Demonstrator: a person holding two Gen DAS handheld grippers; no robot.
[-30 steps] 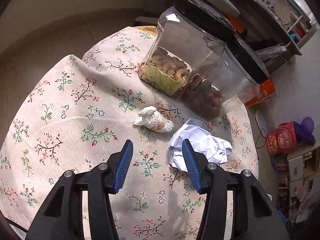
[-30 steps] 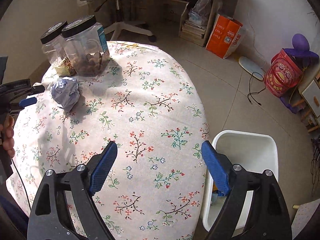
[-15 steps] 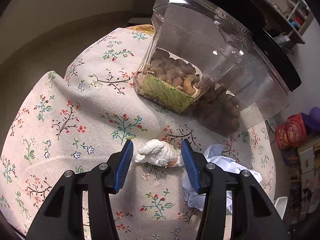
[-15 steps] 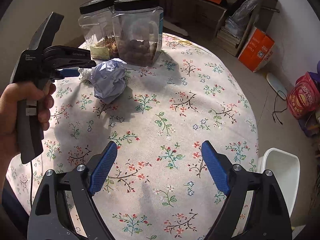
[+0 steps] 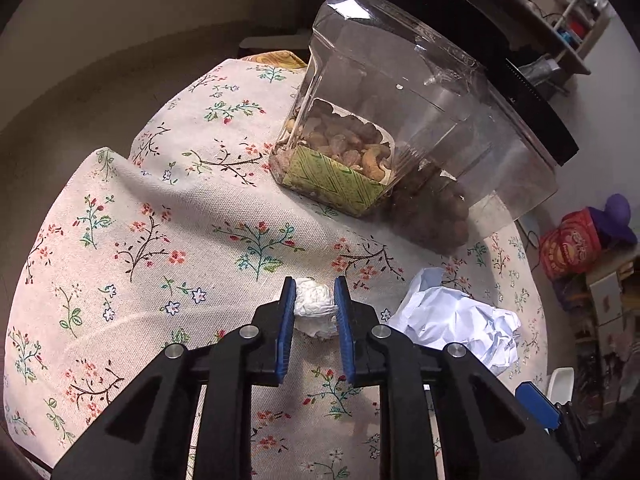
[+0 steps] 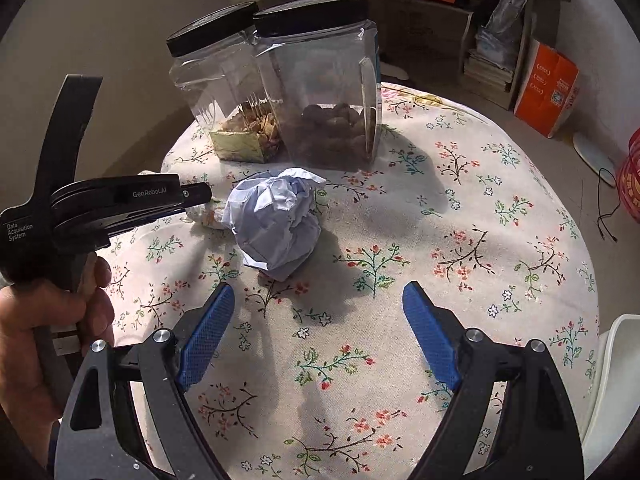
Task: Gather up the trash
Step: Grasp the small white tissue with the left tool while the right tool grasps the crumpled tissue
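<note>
The left tongs [image 5: 315, 312] are closing on the small tissue wad [image 5: 314, 306]; it may be slipping out. The right tongs [image 6: 318, 334] are staying spread near the paper ball [image 6: 276, 222].

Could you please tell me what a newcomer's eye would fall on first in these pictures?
Probably the left tongs, closing on a small white tissue wad on the floral tablecloth. Just right of it lies a bigger crumpled paper ball, with the open right tongs empty in front of it. Behind stand two black-lidded clear jars of nuts.
</note>
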